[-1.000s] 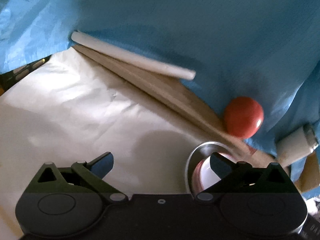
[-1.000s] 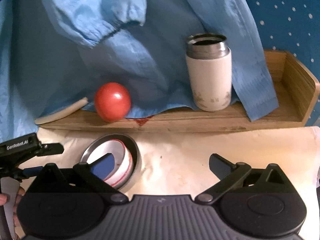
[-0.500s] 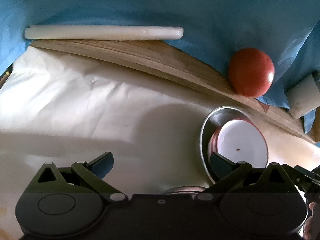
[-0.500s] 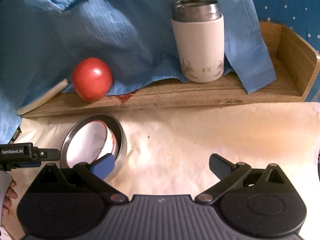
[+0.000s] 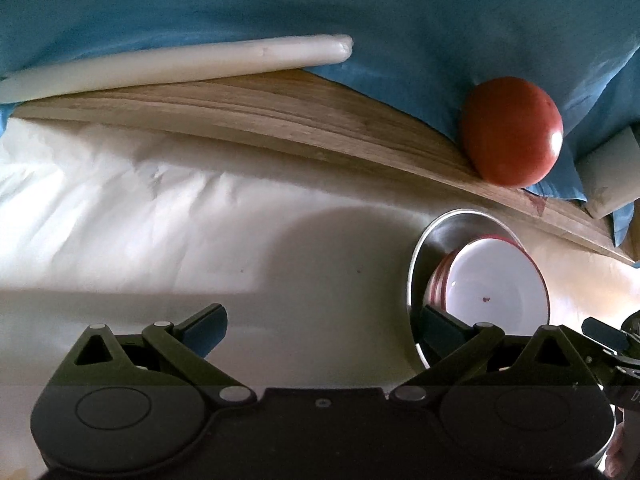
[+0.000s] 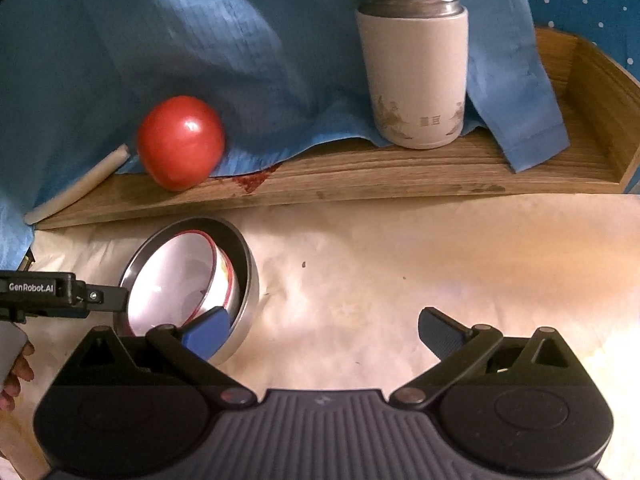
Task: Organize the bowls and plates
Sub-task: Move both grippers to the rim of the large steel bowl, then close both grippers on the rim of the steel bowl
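While both stand agape: two claws, left claw (image 5: 320,326), right claw (image 6: 322,330); one steel bowl (image 6: 246,280); one red-rimmed bowl (image 6: 176,276).

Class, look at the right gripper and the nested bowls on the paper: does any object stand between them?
Nothing visible does. The right gripper is open, and its left finger already overlaps the metal bowl holding the red-rimmed white bowl. The tomato and flask sit behind, on the wooden tray.

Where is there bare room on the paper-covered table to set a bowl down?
Right of the steel bowl, the paper lies bare up to the wooden tray. Left of the bowl, the paper is also bare. The tray is crowded: tomato, flask, blue cloth, white stick.
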Action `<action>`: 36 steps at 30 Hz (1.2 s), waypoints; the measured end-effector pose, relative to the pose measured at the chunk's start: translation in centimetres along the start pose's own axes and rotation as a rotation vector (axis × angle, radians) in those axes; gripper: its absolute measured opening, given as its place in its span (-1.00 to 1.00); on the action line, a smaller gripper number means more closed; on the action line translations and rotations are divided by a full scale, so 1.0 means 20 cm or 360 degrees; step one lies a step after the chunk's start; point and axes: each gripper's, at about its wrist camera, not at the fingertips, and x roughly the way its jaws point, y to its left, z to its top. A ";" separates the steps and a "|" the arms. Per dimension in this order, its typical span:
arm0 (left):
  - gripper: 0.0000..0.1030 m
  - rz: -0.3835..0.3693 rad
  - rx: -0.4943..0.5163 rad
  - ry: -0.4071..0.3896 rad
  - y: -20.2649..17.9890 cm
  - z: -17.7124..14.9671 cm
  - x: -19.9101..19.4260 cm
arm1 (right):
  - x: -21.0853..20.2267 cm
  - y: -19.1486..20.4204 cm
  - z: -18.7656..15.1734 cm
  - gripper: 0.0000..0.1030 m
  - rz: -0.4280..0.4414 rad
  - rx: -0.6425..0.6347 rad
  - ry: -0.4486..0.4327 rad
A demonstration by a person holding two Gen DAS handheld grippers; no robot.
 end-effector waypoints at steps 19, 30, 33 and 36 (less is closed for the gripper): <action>0.98 0.0097 0.0106 0.0128 -0.09 0.07 0.11 | 0.12 0.06 0.05 0.99 -0.0065 0.0000 0.0119; 0.99 0.0097 0.0101 0.0116 -0.11 0.06 0.14 | 0.18 0.05 0.06 0.99 -0.0073 0.0029 0.0172; 0.98 0.0096 0.0107 0.0094 -0.10 0.04 0.13 | 0.19 0.04 0.05 0.99 -0.0062 0.0048 0.0177; 0.98 0.0093 0.0111 0.0082 -0.10 0.02 0.12 | 0.20 0.04 0.05 0.98 -0.0059 0.0049 0.0175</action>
